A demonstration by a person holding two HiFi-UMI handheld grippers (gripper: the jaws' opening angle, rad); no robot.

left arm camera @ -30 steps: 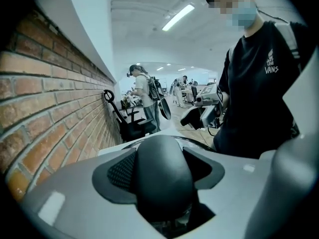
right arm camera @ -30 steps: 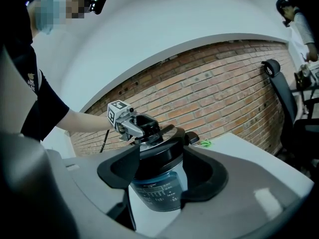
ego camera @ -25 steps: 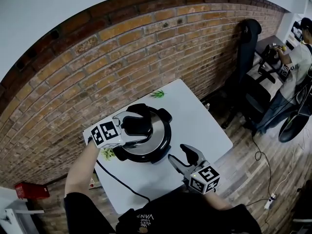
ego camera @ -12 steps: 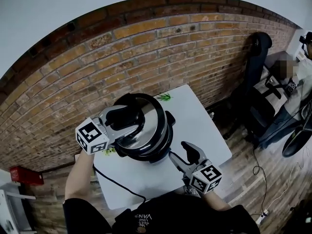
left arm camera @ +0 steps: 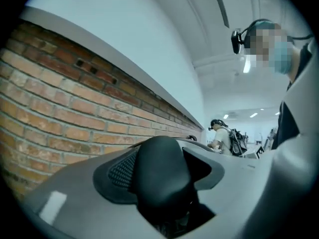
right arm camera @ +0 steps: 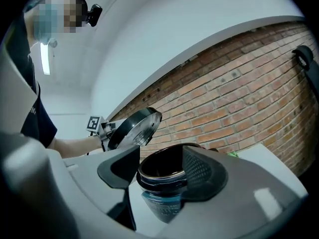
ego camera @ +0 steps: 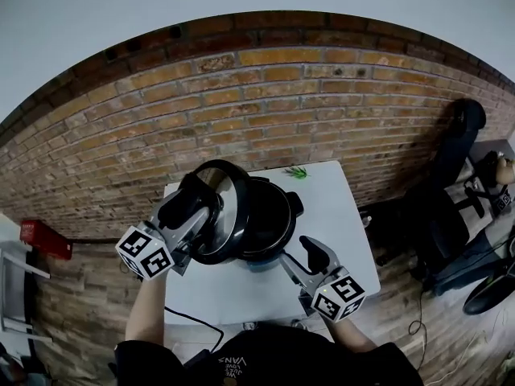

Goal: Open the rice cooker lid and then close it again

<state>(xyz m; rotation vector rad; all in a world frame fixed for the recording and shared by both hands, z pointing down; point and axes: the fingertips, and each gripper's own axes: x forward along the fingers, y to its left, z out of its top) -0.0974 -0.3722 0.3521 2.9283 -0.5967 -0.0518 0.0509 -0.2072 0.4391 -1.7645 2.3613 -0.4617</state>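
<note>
The black rice cooker (ego camera: 269,215) stands uncovered on the white table (ego camera: 342,215), its dark inner pot showing. Its round lid (ego camera: 221,209) is lifted off and tilted on edge at the cooker's left, shiny underside toward the pot. My left gripper (ego camera: 191,209) is shut on the lid's black handle (left arm camera: 162,176), which fills the left gripper view. My right gripper (ego camera: 310,257) hovers open at the cooker's near right, holding nothing. In the right gripper view the open cooker (right arm camera: 162,176) shows between the jaws, with the raised lid (right arm camera: 134,128) to its upper left.
A brick wall (ego camera: 241,103) runs close behind the table. A small green sprig (ego camera: 298,171) lies at the table's far edge. A black cable (ego camera: 189,320) trails off the near side. A red box (ego camera: 40,238) sits at left; an office chair (ego camera: 455,175) stands right.
The lid has come up off the cooker and swung onto its edge to the left, carried by my left gripper. The right gripper has risen a little.
</note>
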